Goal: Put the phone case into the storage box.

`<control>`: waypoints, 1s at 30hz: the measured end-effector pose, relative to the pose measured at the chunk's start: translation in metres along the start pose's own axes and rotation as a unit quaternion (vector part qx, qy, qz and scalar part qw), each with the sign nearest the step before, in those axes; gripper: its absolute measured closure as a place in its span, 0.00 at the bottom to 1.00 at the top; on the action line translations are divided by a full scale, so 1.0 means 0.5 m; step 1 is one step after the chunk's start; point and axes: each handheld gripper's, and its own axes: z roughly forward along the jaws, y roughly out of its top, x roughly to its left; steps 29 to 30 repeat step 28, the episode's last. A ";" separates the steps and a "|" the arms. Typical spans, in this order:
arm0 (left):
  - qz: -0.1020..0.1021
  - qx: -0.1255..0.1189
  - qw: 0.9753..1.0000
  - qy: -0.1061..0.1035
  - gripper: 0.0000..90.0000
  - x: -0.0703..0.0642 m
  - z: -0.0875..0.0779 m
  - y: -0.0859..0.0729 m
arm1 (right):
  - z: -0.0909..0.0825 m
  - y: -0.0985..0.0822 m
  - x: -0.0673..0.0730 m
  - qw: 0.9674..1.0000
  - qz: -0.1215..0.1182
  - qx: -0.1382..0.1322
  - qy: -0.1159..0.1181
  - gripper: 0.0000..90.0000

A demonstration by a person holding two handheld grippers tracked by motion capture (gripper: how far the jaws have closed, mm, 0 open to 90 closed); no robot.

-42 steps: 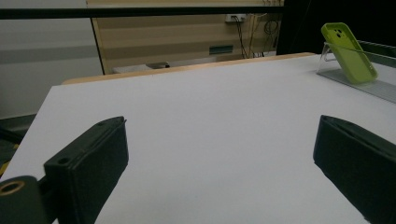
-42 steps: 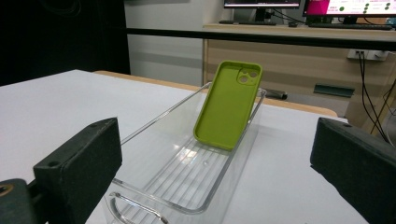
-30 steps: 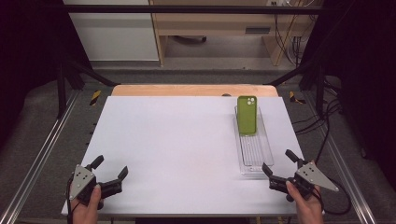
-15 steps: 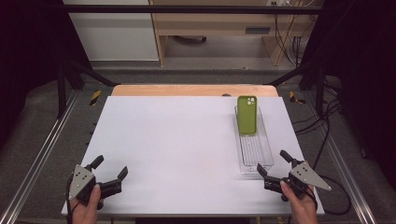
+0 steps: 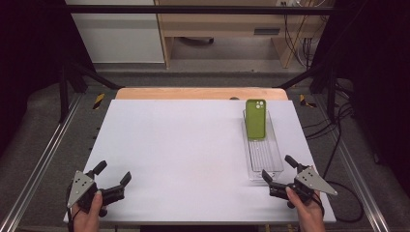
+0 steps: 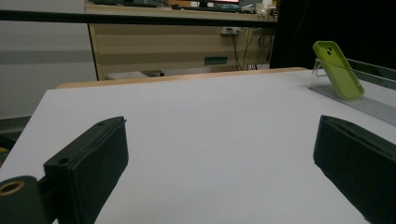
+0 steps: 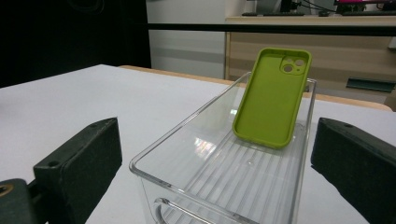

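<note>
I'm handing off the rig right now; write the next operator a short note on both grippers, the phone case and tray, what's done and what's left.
Left gripper: open, holds nothing, at the near left corner of the white table.
Right gripper: open, holds nothing, just short of the near end of the clear ribbed plastic tray, jaws either side of it in the right gripper view.
Green silicone phone case: in the tray's far end, leaning on the end wall, open side toward the right gripper.
Done: nothing gripped yet.
Left: probably reach the right gripper in and take the case; the left gripper could steady the tray.

Overhead view; two low gripper-mounted views
</note>
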 end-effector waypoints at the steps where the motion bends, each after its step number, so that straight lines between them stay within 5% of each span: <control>1: 0.001 -0.001 1.000 -0.001 0.03 0.000 0.000 0.000 | 0.001 -0.001 0.000 1.000 -0.002 0.000 0.001 0.03; 17: -0.003 -0.018 1.000 -0.008 0.03 0.000 -0.003 0.003 | 0.012 -0.013 -0.002 1.000 0.014 0.007 0.007 0.03; 30: -0.006 -0.034 0.999 -0.034 0.03 -0.010 0.001 0.005 | 0.005 -0.023 -0.011 1.000 0.013 0.020 0.009 0.05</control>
